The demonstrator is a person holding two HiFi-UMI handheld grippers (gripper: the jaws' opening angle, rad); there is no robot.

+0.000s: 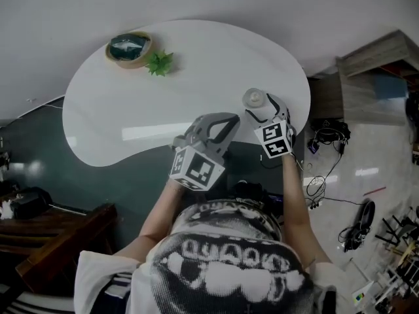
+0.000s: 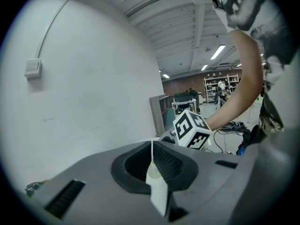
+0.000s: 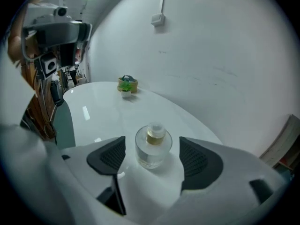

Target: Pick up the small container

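The small container [image 1: 254, 99] is a clear round glass bottle with a pale stopper, upright near the right end of the white table [image 1: 131, 123]. My right gripper [image 1: 264, 112] reaches it from the near side. In the right gripper view the bottle [image 3: 153, 146] stands on the table between the two dark pads [image 3: 108, 155], with a gap on each side, so the right gripper [image 3: 152, 157] is open around it. My left gripper [image 1: 221, 127] hovers over the table's near edge, left of the bottle. Its jaws are shut on nothing, the left gripper [image 2: 152, 162] pads meeting.
A wooden bowl [image 1: 129, 48] with dark contents and a small green plant [image 1: 159, 63] sit at the table's far left. A wall runs close behind the table. Dark wooden furniture [image 1: 59, 234] stands at lower left, and a cabinet [image 1: 366, 77] and floor cables [image 1: 327, 142] at right.
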